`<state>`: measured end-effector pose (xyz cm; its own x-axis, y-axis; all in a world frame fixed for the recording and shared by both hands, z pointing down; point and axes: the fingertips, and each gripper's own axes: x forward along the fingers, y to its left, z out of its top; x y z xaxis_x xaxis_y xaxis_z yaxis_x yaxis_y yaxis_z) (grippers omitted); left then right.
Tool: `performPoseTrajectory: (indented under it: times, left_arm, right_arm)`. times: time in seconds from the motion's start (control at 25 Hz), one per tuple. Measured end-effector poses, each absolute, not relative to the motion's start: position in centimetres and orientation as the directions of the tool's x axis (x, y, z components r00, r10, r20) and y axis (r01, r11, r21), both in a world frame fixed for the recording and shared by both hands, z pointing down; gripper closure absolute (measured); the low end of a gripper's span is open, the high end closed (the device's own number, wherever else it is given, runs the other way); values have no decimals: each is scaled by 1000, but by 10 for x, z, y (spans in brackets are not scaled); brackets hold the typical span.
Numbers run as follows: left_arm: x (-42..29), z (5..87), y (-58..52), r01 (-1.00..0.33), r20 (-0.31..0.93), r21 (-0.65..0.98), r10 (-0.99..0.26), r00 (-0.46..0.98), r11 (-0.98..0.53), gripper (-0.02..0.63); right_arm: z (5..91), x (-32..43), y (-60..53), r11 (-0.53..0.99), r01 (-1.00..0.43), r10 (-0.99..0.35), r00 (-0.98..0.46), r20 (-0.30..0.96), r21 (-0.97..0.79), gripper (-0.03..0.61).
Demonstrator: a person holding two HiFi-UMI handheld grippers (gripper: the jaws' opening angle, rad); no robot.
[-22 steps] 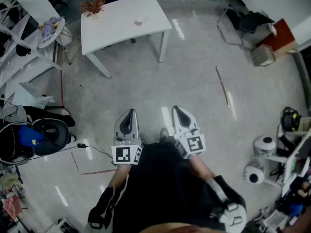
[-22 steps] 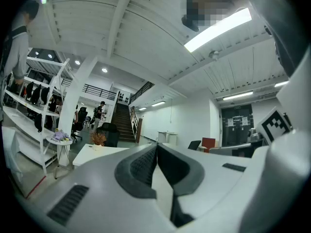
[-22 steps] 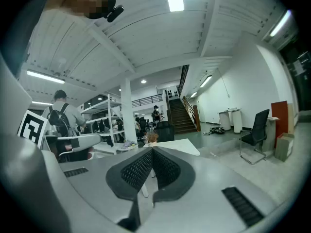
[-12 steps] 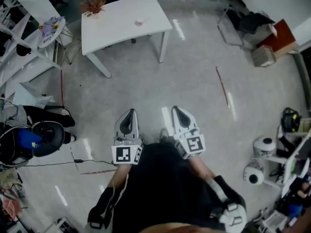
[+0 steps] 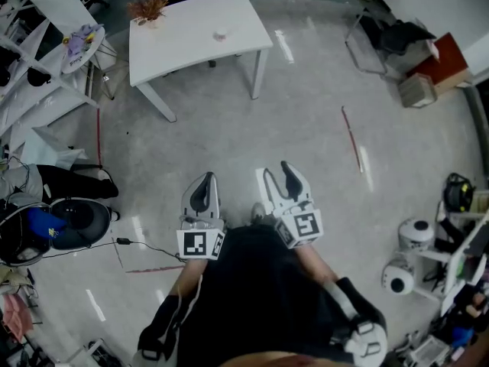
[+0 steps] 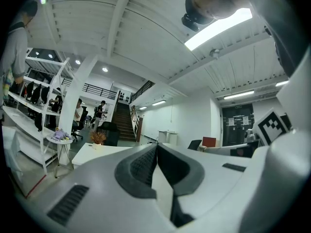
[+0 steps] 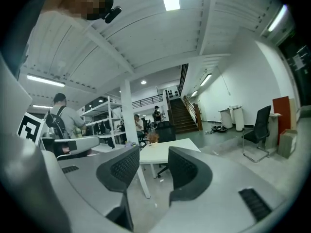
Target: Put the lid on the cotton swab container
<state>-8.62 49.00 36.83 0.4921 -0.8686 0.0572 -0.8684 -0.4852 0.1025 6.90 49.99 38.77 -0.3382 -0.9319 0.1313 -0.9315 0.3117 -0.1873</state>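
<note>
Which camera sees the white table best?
The head view: the whole white table shows from above, legs too. The left gripper view shows only a strip past the shut left claw; the right gripper view shows part of it through the open right claw.

White surface [image 5: 191, 40]; grey floor [image 5: 306, 113], red stripe [image 5: 350, 136] right of surface; left claw [image 5: 204, 177] & right claw [image 5: 276, 170] white, blk/wht markers [image 5: 197, 244].

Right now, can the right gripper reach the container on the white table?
Probably not: the right gripper is by the person's body, open floor between it and the white table with the container.
</note>
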Motion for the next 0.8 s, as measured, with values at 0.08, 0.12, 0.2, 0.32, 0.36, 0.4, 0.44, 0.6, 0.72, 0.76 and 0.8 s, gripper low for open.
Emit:
performPoseTrajectory:
  times: [0.08,0.12,0.2,0.32,0.36,0.4,0.44,0.6,0.72,0.76,0.8]
  left_arm:
    - [-81,368,490,-873,61,123,-874,482,-472,606]
    - [-78,366,490,-876,59,131,-878,475,-464,606]
    - [-72,366,489,-881,58,128,-884,464,-455,606]
    - [-62,369,484,-887,66,110,-888,456,-448,606]
    - [-60,369,481,-890,69,113,-890,450,-442,606]
    - [-57,370,478,-893,71,117,-893,444,-434,606]
    - [-53,371,476,-896,71,123,-897,437,-427,606]
    - [-35,373,471,-910,70,127,-911,406,-396,606]
    - [-26,374,465,-922,70,111,-922,380,-372,606]
    - [-25,376,462,-925,73,108,-925,373,-364,606]
    - [-26,378,458,-927,78,107,-927,367,-359,606]
  right_arm:
    - [389,72,499,321,-929,-927,-348,139,-187,414]
    - [388,74,499,325,-927,-925,-353,141,-188,414]
    - [389,82,498,331,-924,-922,-360,142,-192,414]
    - [392,96,492,340,-921,-919,-368,140,-192,414]
    - [393,99,489,345,-920,-917,-373,144,-188,414]
    - [395,102,486,351,-918,-913,-379,149,-185,414]
    - [397,105,484,358,-916,-909,-387,154,-182,414]
    - [405,122,475,390,-901,-892,-421,167,-191,414]
    - [408,135,464,409,-893,-883,-439,168,-188,414]
    - [410,139,459,407,-895,-883,-437,172,-186,414]
    - [412,141,453,401,-898,-884,-431,179,-183,414]
